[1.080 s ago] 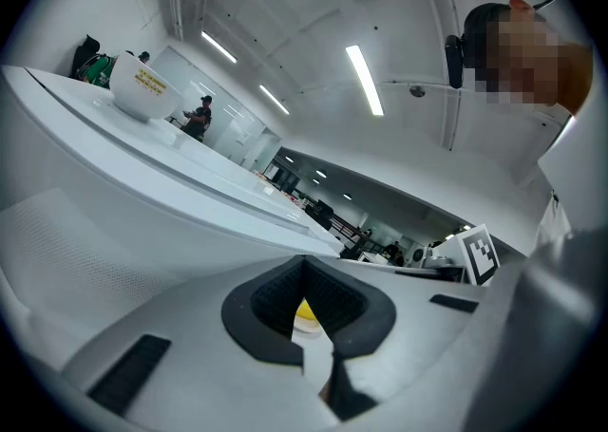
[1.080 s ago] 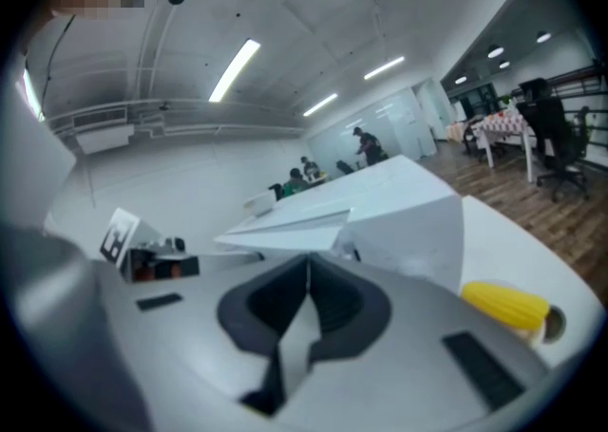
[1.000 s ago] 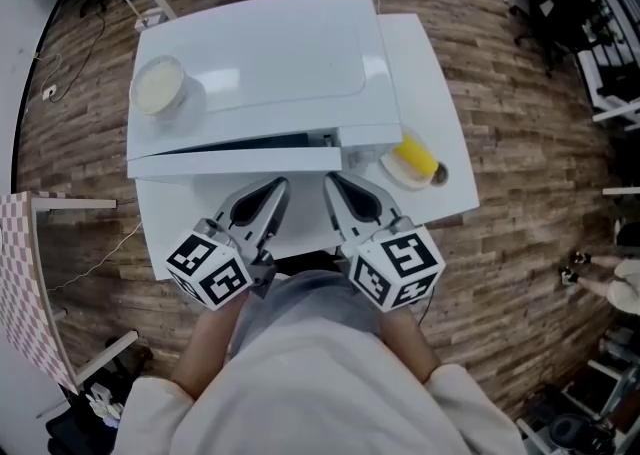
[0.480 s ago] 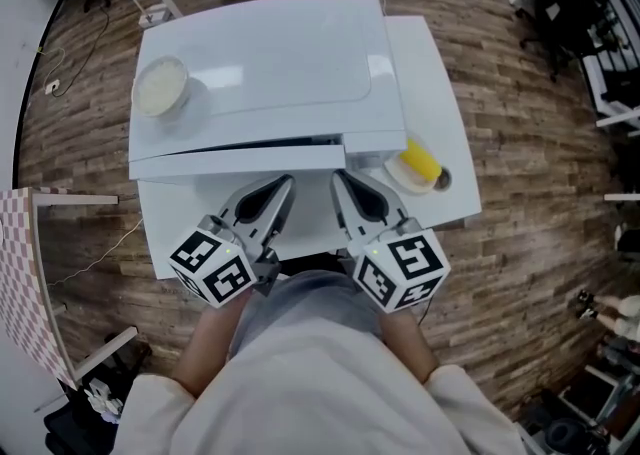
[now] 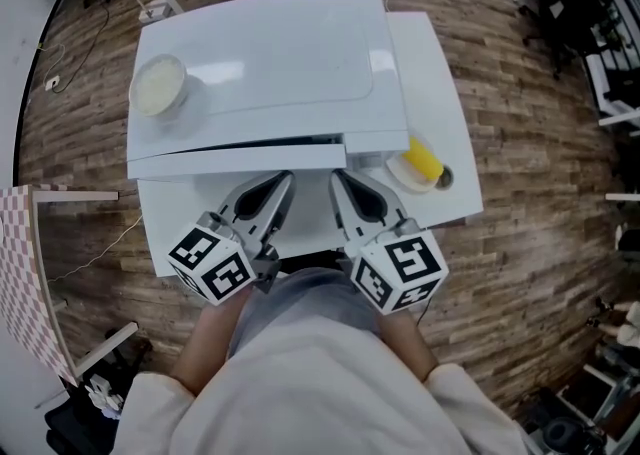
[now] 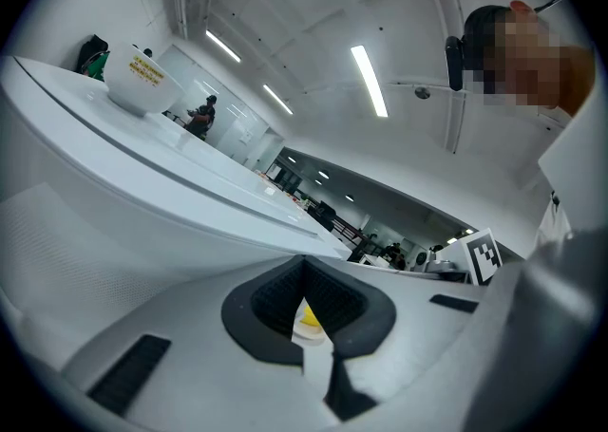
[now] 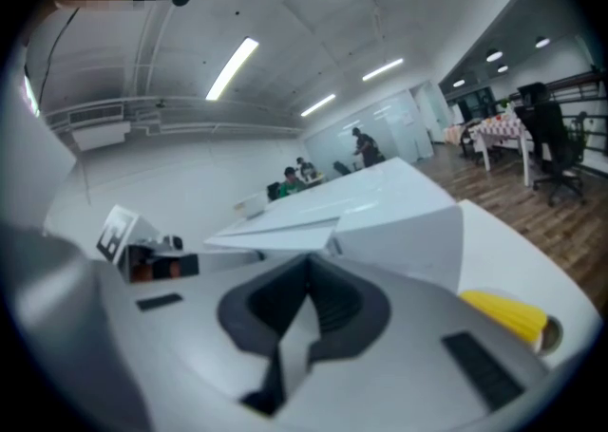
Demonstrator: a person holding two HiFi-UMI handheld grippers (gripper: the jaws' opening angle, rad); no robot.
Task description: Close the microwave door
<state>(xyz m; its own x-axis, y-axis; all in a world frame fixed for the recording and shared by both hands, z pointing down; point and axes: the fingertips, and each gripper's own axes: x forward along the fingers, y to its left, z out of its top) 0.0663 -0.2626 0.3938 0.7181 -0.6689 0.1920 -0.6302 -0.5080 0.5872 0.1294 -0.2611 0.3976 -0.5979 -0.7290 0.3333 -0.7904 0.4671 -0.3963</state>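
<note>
Microwave door (image 5: 240,159) slightly ajar, clearest in head view

Count: you hold two claws, left claw (image 5: 281,183) and right claw (image 5: 339,183). Ahead of them: one microwave (image 5: 265,63), one bowl (image 5: 158,86). Right of the right claw: one plate (image 5: 396,174), one yellow object (image 5: 418,157). One table (image 5: 440,93).
</note>
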